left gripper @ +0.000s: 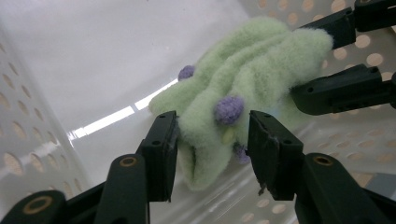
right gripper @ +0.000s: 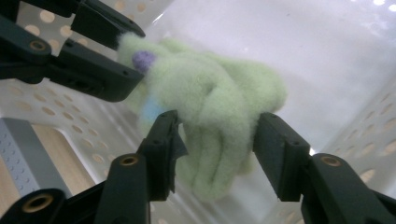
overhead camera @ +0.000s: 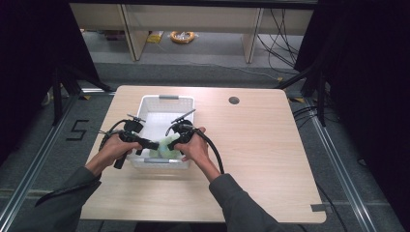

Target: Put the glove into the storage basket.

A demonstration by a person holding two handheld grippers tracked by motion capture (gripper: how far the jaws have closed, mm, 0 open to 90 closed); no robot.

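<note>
A person stands at a pale wooden worktop point(overhead camera: 251, 159) and holds a black two-fingered gripper in each hand, both reaching into a white perforated plastic basket point(overhead camera: 167, 100) at the left-centre of the surface. Inside the basket, at its near end, is a fluffy pale green knitted garment with small purple bobbles point(left gripper: 233, 93), bunched into soft folds and resting against the near wall and the floor.

The left gripper point(left gripper: 212, 144) comes in from the left side of the basket. Its fingers point(left gripper: 161, 149) stand partly apart, one on each side of a fold of the green garment; the left one sits against the fluff, while the right one shows a gap, so they are not pinching it.

The right gripper point(right gripper: 217, 144) comes in from the opposite side, facing the left one. Its fingers point(right gripper: 275, 149) are likewise partly apart around the garment's other end; the fluff brushes them, but they do not clamp it.

In the high view the two grippers nearly meet over the green bundle, with both hands just above the basket's near rim.
</note>
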